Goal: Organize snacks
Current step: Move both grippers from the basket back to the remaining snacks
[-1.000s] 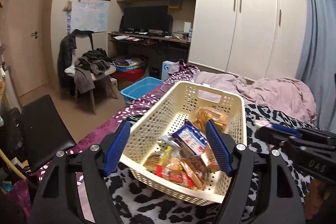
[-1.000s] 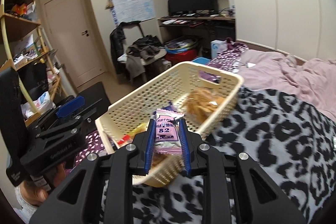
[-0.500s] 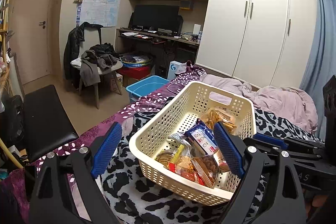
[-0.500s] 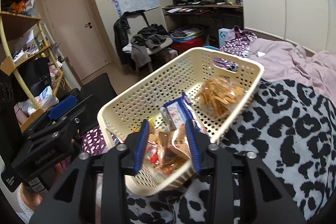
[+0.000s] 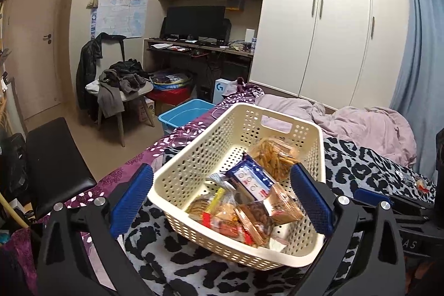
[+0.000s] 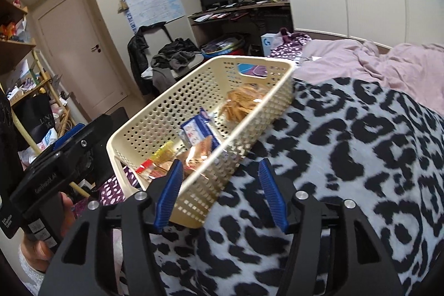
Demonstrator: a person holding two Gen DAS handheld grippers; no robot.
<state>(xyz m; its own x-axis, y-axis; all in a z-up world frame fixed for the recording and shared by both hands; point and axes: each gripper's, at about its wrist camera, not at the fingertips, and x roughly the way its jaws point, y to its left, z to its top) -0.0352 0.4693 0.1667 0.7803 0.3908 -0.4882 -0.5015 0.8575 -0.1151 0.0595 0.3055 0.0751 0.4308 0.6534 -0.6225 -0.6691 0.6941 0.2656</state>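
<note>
Soft, warm, even indoor light with faint shadows. Both fisheye views bow straight lines and darken at the corners. The right wrist view is slightly motion-blurred.

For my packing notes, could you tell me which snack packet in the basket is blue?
The blue-and-white packet lying mid-basket; the other snacks are clear, orange or brown wrappers.
</note>
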